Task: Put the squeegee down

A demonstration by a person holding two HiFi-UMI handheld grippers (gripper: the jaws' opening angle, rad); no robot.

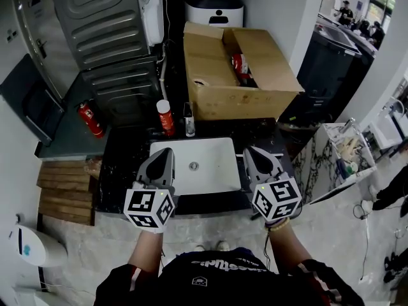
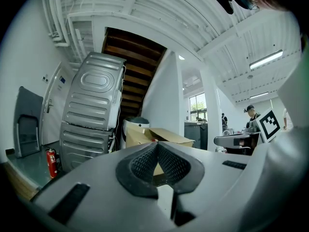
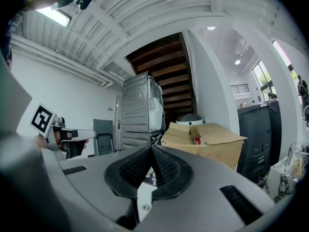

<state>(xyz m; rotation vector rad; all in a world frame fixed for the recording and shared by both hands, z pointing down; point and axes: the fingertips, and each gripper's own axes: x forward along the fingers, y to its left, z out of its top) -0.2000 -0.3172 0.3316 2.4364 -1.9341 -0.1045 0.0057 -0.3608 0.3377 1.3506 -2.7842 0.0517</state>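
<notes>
In the head view both grippers hang level over the front of a white sink [image 1: 210,146] set in a black counter [image 1: 124,164]. My left gripper [image 1: 164,153] is over the sink's left rim and my right gripper [image 1: 252,152] over its right rim. In the left gripper view the ribbed pads [image 2: 145,162] of the left gripper [image 2: 157,145] meet at the tip with nothing between them. The right gripper [image 3: 151,149] is shut and empty too. I cannot make out a squeegee in any view.
A red spray can [image 1: 165,116] and a small dark bottle [image 1: 189,121] stand behind the sink. Beyond them are an open cardboard box [image 1: 236,75], a grey machine [image 1: 108,37] and a red fire extinguisher [image 1: 91,120]. A marble-topped stand [image 1: 338,155] is at the right.
</notes>
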